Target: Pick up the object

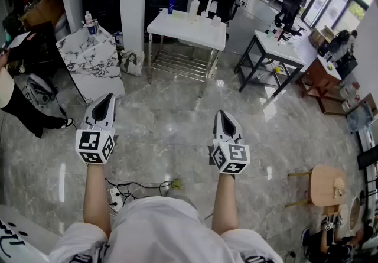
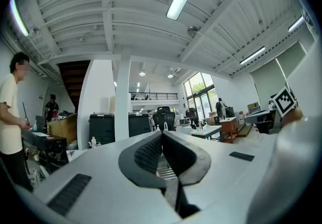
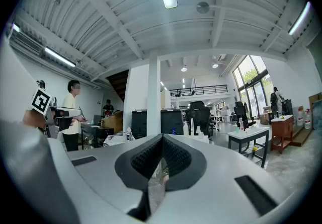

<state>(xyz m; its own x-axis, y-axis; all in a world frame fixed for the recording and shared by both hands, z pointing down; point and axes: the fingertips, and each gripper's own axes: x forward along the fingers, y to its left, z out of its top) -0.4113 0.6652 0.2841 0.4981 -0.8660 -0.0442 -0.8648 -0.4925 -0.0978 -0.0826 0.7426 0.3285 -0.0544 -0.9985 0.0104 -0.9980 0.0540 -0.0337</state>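
I hold both grippers out over the grey floor, well short of a white table (image 1: pixel 184 31) that carries several bottles (image 1: pixel 195 6). No single object to pick up stands out. My left gripper (image 1: pixel 107 98) has its jaws pressed together with nothing between them, and in the left gripper view its tips (image 2: pixel 162 133) meet and point toward the room's far end. My right gripper (image 1: pixel 221 113) is also shut and empty, and its tips (image 3: pixel 162 137) touch in the right gripper view.
A marble slab (image 1: pixel 94 62) leans at the left. A black-framed table (image 1: pixel 277 49) stands at the right, and a wooden stool (image 1: pixel 323 185) is at the near right. A person (image 1: pixel 18 102) stands at the far left. A power strip with cables (image 1: pixel 118 192) lies by my feet.
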